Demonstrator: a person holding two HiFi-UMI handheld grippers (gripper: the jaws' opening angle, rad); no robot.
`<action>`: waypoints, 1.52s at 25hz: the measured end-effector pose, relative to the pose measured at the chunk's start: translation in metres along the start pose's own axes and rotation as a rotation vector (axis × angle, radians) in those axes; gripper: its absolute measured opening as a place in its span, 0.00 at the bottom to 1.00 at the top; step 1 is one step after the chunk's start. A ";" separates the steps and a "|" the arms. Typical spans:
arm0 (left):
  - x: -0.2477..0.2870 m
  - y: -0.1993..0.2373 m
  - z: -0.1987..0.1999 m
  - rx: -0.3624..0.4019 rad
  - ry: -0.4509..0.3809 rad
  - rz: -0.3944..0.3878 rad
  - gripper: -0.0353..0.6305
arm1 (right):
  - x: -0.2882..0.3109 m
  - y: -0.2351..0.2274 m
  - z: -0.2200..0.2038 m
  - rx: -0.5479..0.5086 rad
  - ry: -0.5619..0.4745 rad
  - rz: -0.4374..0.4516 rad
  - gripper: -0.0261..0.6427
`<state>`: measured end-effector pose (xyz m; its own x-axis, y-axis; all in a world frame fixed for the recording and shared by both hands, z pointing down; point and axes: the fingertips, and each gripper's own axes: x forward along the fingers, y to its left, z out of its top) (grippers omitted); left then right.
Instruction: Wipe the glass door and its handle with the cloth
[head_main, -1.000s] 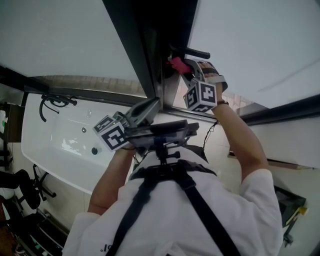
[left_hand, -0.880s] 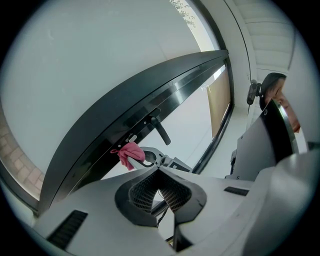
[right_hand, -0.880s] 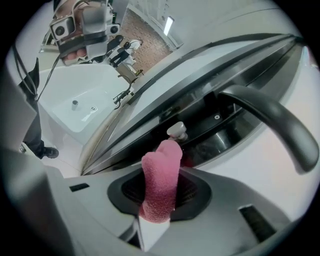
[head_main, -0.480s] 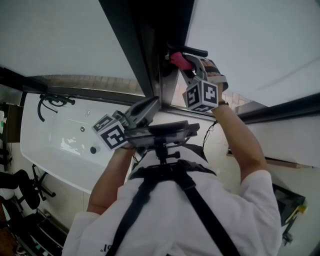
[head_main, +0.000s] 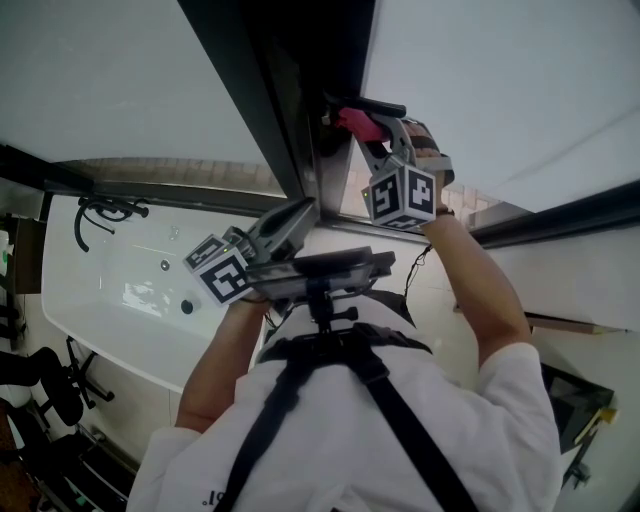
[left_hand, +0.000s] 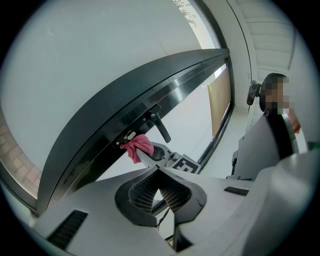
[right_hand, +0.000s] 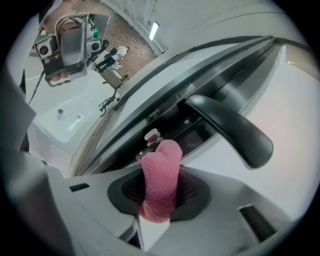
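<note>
Down at far left, a white tub (head_main: 100, 290) sits beyond the glass (head_main: 110, 70). Moving along, the left gripper (head_main: 300, 215) hangs low by the dark frame (head_main: 250, 90). Its own view shows the jaws pressed together, tips meeting, nothing between them, so it's closed and empty and points up at the frame.

Across the frame now, and the right gripper (head_main: 368, 135) is raised well above the left. It's clamped on the pink cloth (head_main: 352, 122). In the right gripper view the cloth (right_hand: 161, 180) stands up from between the jaws as a folded roll. Its top end reaches the frame beside a small silver knob (right_hand: 151, 135), though whether it touches the metal there is hard to call.

Just right of that is the black handle (right_hand: 232, 130). Its lever slants away to the right, close to the cloth but apart from it. More pale glass runs off to the right.
</note>
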<state>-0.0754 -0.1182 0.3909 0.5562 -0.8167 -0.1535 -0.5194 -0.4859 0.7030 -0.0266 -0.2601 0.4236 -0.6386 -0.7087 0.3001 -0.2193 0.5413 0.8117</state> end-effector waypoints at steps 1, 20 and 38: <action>0.000 0.000 0.000 0.000 0.001 0.000 0.04 | -0.001 -0.003 0.000 0.011 0.000 -0.009 0.18; 0.003 -0.003 -0.003 0.001 0.005 -0.004 0.04 | -0.018 -0.055 0.014 0.216 -0.083 -0.167 0.18; 0.003 0.000 -0.002 -0.009 0.010 0.009 0.04 | -0.043 -0.041 -0.017 0.467 -0.084 -0.191 0.18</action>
<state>-0.0720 -0.1198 0.3919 0.5580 -0.8179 -0.1401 -0.5185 -0.4755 0.7107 0.0229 -0.2596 0.3858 -0.6080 -0.7862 0.1108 -0.6318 0.5636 0.5322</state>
